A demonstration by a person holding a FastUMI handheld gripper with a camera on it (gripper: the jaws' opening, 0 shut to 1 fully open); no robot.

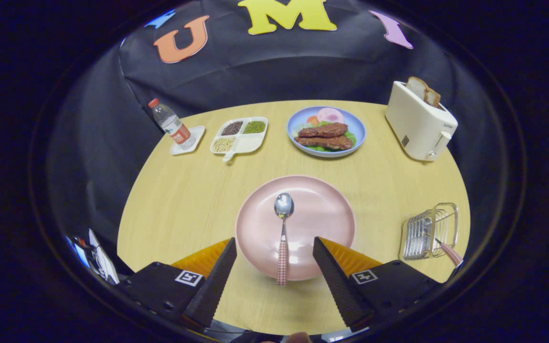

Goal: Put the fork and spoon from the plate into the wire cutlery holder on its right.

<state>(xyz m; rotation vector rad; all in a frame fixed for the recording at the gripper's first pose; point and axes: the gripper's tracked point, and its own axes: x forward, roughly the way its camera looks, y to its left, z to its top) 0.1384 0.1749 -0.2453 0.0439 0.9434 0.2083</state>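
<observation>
Hand-held gripper (274, 247) open astride the spoon (283, 233) handle, spoon on pink plate (322, 214), wire cutlery holder (429, 232) right of plate

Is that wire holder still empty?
No. One checked-handled utensil already leans in the wire cutlery holder; the open fingers flank the spoon.

A hand-held gripper (274, 259) hovers with fingers spread wide over a pink plate (322, 209) on a wooden counter (184, 190). A spoon (283, 233) lies on the plate between the fingers. A wire cutlery holder (429, 231), right of the plate, holds a checked-handled utensil (450, 253).
</observation>
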